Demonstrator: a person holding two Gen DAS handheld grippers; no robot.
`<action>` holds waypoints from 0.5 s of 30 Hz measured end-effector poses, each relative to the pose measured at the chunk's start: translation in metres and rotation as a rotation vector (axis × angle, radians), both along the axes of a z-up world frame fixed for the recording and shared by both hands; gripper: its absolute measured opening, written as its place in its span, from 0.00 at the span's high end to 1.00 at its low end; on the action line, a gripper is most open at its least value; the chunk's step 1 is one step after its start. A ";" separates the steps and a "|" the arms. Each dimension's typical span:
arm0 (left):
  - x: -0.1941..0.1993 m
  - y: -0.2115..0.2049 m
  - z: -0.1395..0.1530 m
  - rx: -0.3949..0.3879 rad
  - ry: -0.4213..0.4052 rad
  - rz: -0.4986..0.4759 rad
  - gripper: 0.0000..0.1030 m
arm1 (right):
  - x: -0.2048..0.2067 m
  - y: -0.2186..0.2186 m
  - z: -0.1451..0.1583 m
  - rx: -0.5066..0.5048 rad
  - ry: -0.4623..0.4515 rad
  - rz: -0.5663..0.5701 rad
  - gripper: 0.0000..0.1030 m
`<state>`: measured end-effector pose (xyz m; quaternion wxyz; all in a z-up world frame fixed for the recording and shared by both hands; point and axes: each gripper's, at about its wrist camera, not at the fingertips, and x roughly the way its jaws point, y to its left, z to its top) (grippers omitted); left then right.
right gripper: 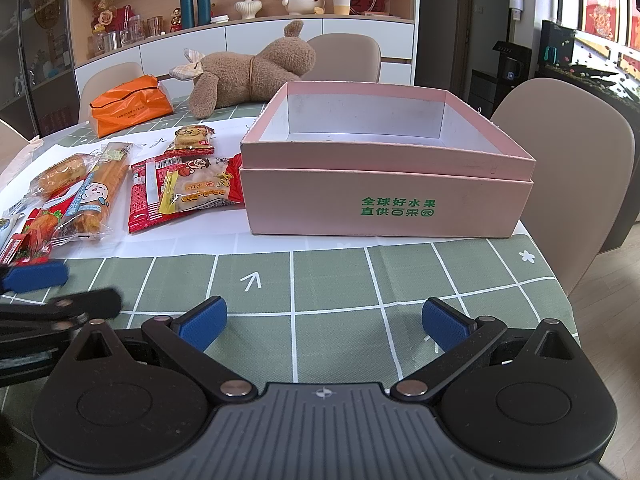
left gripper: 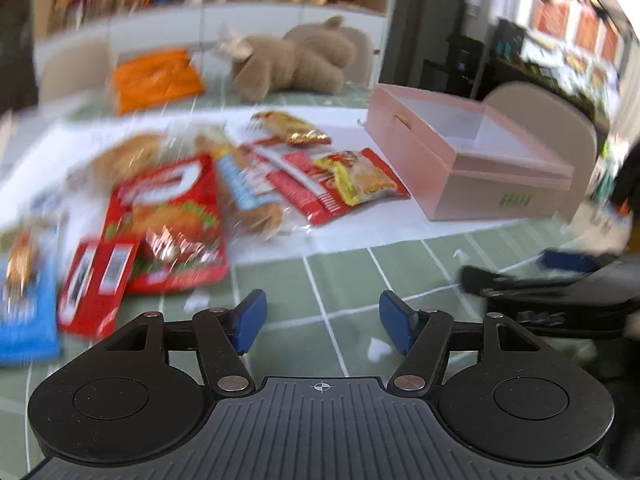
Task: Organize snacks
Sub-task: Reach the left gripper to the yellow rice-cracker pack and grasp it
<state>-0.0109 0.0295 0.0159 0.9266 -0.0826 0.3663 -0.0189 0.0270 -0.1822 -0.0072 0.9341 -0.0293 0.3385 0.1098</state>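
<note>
Both grippers hang over the green checked tablecloth [right gripper: 332, 280] with jaws spread and nothing between them — the left gripper [left gripper: 322, 322] and the right gripper [right gripper: 324, 322]. The snacks [right gripper: 188, 188] lie scattered left of the open pink box [right gripper: 384, 208].

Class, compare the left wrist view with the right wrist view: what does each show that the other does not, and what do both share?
Only the left wrist view shows the blue packet at its left edge, and the open left gripper head-on. Only the right wrist view shows the green lettering on the box legibly, and the open right gripper head-on. Both show the empty pink box, the plush toy, the orange bag and the snack packets on the checked tablecloth.
</note>
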 end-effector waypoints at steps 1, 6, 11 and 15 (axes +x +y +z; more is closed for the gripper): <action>-0.004 0.010 0.007 -0.041 0.006 0.030 0.34 | 0.004 0.002 0.000 0.000 0.000 0.021 0.00; -0.025 0.082 0.046 -0.005 -0.079 0.311 0.34 | 0.018 0.003 0.012 0.004 0.147 0.067 0.00; -0.011 0.166 0.036 -0.007 0.074 0.544 0.36 | 0.020 0.004 0.016 -0.043 0.239 0.082 0.00; -0.008 0.205 0.020 -0.135 0.108 0.620 0.30 | 0.015 0.013 0.015 -0.081 0.248 0.180 0.00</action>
